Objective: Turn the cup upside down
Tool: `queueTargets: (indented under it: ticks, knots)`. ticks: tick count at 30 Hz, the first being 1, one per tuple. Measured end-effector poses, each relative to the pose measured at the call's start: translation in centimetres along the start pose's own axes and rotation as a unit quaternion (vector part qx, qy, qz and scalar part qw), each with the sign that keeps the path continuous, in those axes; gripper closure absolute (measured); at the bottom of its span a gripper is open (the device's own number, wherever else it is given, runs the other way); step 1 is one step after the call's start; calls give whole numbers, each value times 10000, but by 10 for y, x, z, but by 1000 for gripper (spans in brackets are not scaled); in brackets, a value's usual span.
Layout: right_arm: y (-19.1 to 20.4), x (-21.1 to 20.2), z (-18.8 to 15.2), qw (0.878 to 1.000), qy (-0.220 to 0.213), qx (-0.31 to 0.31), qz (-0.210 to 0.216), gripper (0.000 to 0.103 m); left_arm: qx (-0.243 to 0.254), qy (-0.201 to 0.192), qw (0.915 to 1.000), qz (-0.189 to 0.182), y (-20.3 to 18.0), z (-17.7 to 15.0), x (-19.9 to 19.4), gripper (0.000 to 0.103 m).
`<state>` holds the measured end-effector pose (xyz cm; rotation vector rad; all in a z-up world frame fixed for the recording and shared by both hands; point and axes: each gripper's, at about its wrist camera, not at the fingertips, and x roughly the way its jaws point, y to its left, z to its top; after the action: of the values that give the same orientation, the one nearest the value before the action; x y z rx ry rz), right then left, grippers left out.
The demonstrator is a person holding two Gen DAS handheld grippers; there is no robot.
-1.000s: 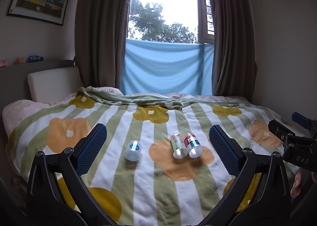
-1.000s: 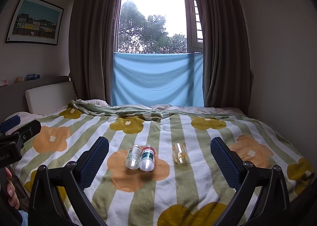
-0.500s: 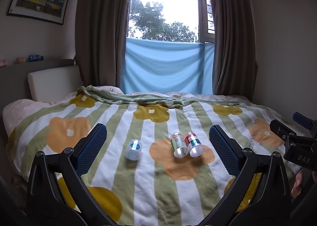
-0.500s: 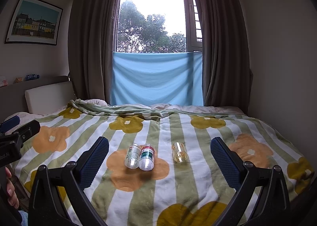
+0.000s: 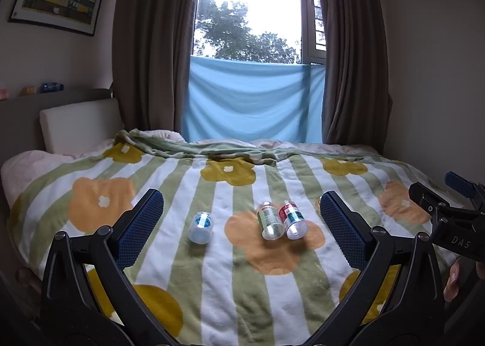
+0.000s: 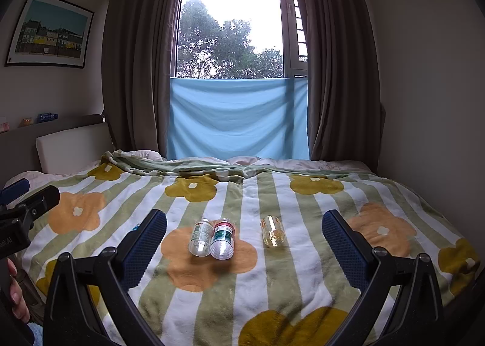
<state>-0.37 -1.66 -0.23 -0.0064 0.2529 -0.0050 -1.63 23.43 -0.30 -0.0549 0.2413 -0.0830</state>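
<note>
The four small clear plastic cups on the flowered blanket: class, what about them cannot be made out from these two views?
- Clear yellowish cup: in the left wrist view, hidden behind the left claw's right finger.
- Clear blue-labelled cup: in the right wrist view, nearly all covered by the right claw's left finger.
- Green-labelled cup and red-labelled cup: print too small to read.

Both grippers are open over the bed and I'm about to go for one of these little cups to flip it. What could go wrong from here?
1. The green-label cup and the red-label cup lie side by side, seemingly touching; closing on one may roll or catch the other.
2. The blanket looks soft, so a flipped cup may tip.
3. The left gripper and right gripper are close together and could collide.
</note>
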Motion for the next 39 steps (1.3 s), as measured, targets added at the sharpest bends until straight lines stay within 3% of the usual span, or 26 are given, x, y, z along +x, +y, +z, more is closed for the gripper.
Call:
queueTargets:
  ticks: [17, 22, 30, 36, 39]
  knots:
    - [0, 0, 0, 10000, 18, 0, 10, 0, -9, 25, 10000, -23, -4, 0, 3, 0]
    - [-8, 17, 0, 9993, 265, 155, 193, 0, -25, 192, 9998, -32, -7, -3, 12, 0]
    - [-13, 107, 14, 9916, 1162, -2, 571, 0, -125, 603, 9981, -18, 3, -16, 33, 0]
    - [-8, 222, 11, 9655, 2350, 7, 1124, 0, -202, 814, 9965, 24, 13, -26, 51, 0]
    - [0, 281, 1, 9515, 2880, -137, 1076, 0, -204, 961, 9951, 74, 18, -32, 63, 0]
